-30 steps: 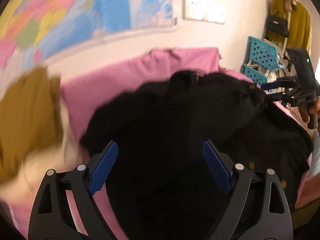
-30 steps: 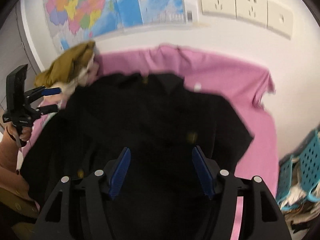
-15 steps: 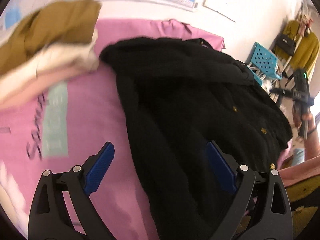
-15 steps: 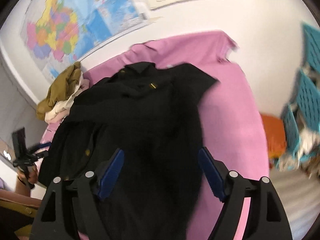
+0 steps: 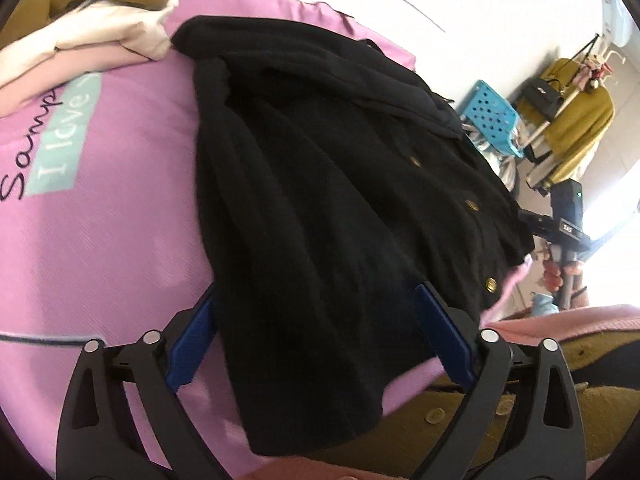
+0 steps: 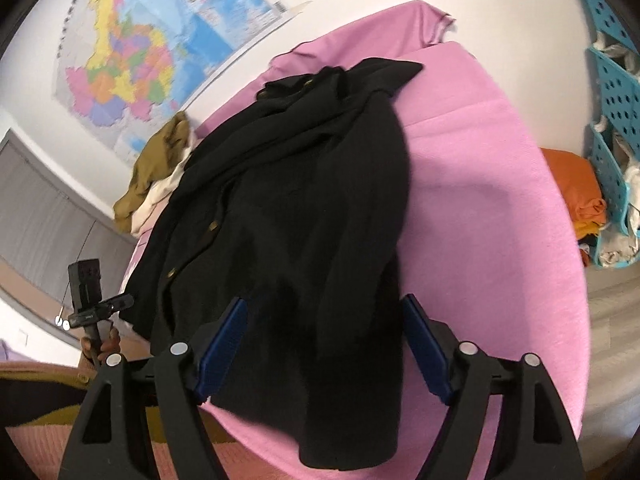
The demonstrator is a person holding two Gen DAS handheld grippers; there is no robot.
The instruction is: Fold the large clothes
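A black coat (image 5: 340,184) with gold buttons lies spread on a table under a pink cloth (image 5: 120,220), collar far, hem near. My left gripper (image 5: 316,340) hovers over the coat's near left hem; its jaws are opening, the fabric lies under and between them, and the blue pads (image 5: 192,344) do not press it. In the right wrist view the same coat (image 6: 288,208) drapes over the front edge of the pink cloth (image 6: 500,200). My right gripper (image 6: 324,344) stands open over the near right hem, its pads clear of the fabric.
A pile of olive, cream and pink clothes (image 5: 80,32) sits at the table's far left, seen as well in the right wrist view (image 6: 156,176). Blue perforated baskets (image 6: 612,120) and an orange cloth (image 6: 576,192) stand right of the table. A map (image 6: 132,52) hangs behind.
Both views have pulled back from above the coat's middle toward its near hem and rolled. The left swung to the coat's left side, the right to its right side. Both jaws stand wider.
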